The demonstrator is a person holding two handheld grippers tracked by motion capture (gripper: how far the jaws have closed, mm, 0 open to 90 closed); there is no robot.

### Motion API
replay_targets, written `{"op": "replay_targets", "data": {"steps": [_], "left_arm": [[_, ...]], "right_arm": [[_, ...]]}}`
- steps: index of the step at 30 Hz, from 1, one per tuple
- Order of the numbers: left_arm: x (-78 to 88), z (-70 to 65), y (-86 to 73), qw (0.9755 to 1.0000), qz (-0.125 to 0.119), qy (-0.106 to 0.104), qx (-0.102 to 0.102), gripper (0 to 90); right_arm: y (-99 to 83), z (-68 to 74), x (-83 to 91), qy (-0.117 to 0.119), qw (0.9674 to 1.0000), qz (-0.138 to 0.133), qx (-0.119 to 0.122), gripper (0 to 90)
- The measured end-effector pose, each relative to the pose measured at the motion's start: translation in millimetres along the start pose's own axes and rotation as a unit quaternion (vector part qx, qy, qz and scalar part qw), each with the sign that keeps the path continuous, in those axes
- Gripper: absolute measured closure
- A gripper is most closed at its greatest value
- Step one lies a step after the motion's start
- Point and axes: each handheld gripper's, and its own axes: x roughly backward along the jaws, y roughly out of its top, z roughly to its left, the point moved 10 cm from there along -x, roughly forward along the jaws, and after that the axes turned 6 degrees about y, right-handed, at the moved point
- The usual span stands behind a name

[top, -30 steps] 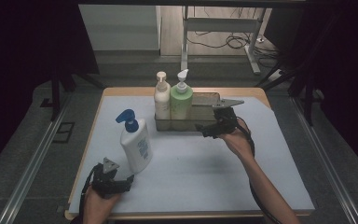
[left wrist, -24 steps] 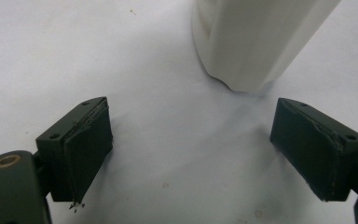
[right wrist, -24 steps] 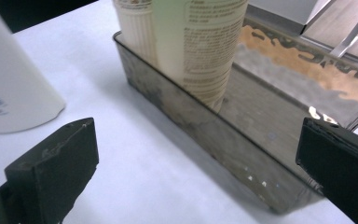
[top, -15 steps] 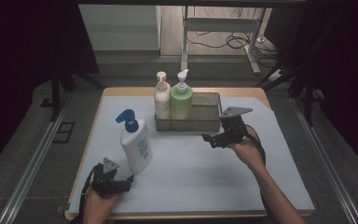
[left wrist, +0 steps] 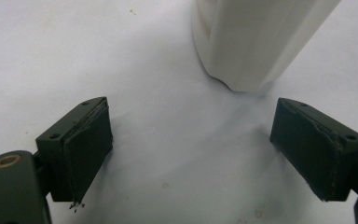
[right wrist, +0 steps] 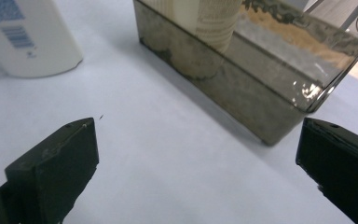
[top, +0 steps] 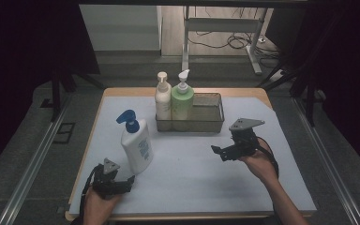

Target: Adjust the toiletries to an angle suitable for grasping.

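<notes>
Both grippers open & empty: white bottle stands on counter just ahead of your left gripper, prob heavy w/ slick plastic, so squeeze its flat mid-body

Lab recording booth, black curtains, floor cables, covered table

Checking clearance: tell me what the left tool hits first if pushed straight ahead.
Most likely the white bottle with the blue pump: its base stands just ahead of the open left tool, slightly right of centre. Bare table lies between them.
</notes>
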Motion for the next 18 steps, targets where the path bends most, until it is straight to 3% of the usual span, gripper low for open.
{"op": "replay_targets", "data": {"steps": [7,18], "left_arm": [[0.1,0.4,-0.1,1.0000,0.000,0.000,-0.003,12.4],[0.1,-0.2,-0.1,1.0000,-0.001,-0.001,0.001,12.4]], "right_arm": [[-26.5,8.7,11.6,0.002,0.9999,-0.001,-0.014,0.0],[-68.5,16.3,10.4,0.000,0.9993,0.001,-0.036,0.0]]}}
